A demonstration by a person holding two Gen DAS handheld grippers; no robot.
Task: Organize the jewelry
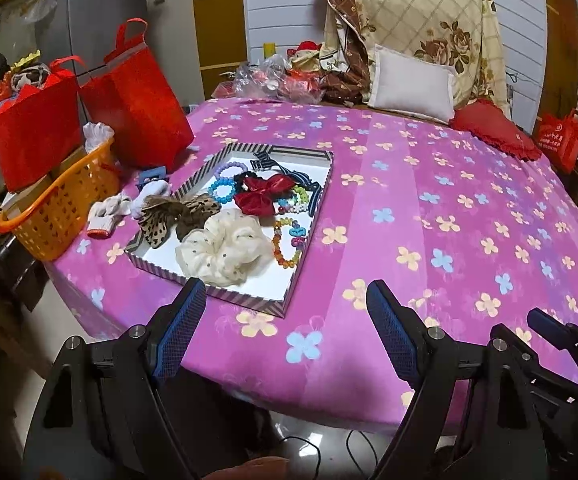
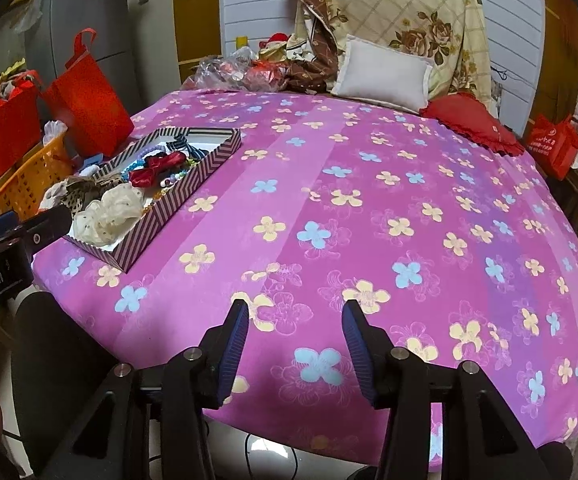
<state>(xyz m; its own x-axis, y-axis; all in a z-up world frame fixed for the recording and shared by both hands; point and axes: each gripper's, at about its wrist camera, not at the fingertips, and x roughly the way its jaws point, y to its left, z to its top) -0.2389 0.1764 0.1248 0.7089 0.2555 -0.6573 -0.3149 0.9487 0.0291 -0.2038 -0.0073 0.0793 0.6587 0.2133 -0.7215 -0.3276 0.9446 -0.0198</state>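
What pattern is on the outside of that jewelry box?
Diagonal dark-and-pale stripes on the box, clearest in the right wrist view.

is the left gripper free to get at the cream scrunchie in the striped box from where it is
Probably yes. The left gripper is open and empty, just short of the striped box, and the cream scrunchie lies at the near end on top, with only the low box wall between.
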